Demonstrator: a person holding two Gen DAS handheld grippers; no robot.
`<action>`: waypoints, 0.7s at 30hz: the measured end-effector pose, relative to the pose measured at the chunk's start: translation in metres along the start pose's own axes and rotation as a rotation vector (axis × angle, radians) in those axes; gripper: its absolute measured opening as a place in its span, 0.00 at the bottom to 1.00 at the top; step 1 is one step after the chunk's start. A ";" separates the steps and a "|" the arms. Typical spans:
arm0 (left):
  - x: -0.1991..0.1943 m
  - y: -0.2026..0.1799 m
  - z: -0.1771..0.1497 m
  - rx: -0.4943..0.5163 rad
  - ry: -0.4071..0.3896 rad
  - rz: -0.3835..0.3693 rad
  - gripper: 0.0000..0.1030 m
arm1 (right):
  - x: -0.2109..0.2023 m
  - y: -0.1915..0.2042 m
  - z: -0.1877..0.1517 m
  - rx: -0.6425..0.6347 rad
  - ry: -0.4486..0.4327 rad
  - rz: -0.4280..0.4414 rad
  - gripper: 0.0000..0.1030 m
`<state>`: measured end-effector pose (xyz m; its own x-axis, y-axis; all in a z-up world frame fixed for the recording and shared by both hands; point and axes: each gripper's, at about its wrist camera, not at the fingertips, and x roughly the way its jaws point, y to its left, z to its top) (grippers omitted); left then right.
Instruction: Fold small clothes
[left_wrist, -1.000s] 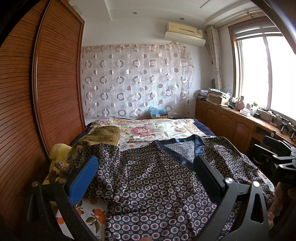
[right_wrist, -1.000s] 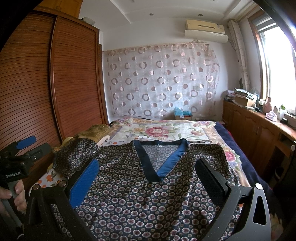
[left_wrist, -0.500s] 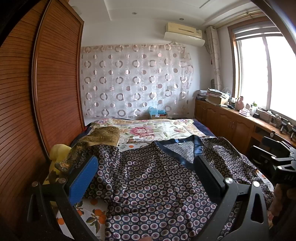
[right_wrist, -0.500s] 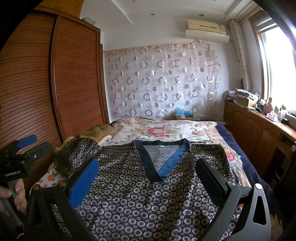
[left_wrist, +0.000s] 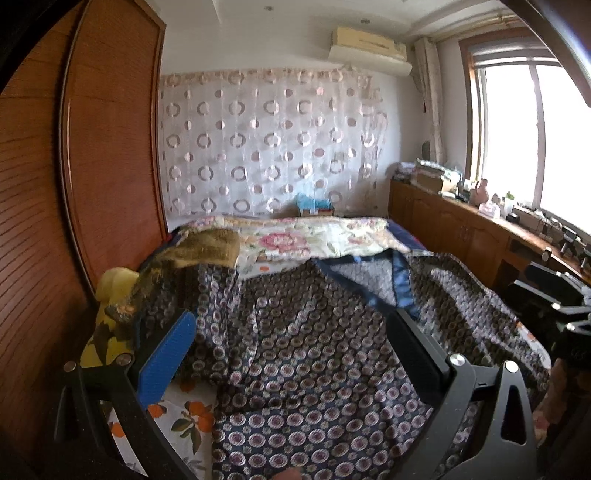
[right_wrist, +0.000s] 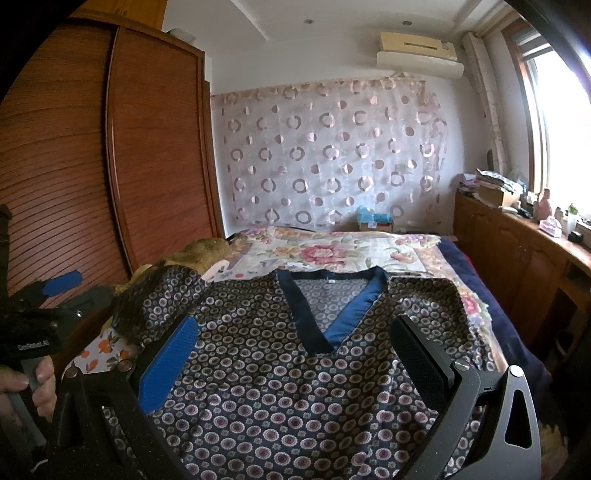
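A dark patterned top (right_wrist: 280, 373) with a blue V-neck collar (right_wrist: 354, 306) lies spread face up on the bed, its left sleeve bunched at the bed's left side. In the left wrist view the same top (left_wrist: 314, 354) lies rumpled, collar (left_wrist: 399, 284) toward the right. My left gripper (left_wrist: 291, 343) hovers open above the top's left part, nothing between its fingers. My right gripper (right_wrist: 295, 350) hangs open over the chest, below the collar. The left gripper (right_wrist: 55, 291) also shows at the far left of the right wrist view, held by a hand (right_wrist: 33, 384).
The bed carries a floral quilt (right_wrist: 325, 254) and an orange-print sheet (left_wrist: 177, 417). An olive-brown blanket (left_wrist: 207, 251) and a yellow item (left_wrist: 114, 284) lie at the bed's left, by a wooden wardrobe (right_wrist: 92, 166). Wooden cabinets (right_wrist: 517, 258) with clutter run along the right under the window.
Both views have shifted only slightly; the right gripper has lifted or tilted a little, and the top lies as before. Both grippers stay open.
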<state>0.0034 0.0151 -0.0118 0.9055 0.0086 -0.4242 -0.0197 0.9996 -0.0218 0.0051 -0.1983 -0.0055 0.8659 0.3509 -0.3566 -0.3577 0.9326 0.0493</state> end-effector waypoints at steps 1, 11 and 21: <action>0.002 0.002 -0.002 0.001 0.011 0.000 1.00 | 0.001 0.000 0.000 0.000 0.003 0.001 1.00; 0.016 0.031 -0.022 -0.002 0.063 0.036 1.00 | 0.017 0.002 -0.004 0.005 0.047 0.018 1.00; 0.026 0.073 -0.036 0.012 0.106 0.097 1.00 | 0.034 0.009 -0.010 -0.004 0.092 0.034 1.00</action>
<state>0.0099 0.0874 -0.0568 0.8500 0.1028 -0.5167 -0.0992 0.9945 0.0346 0.0281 -0.1785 -0.0264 0.8174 0.3726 -0.4393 -0.3877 0.9199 0.0588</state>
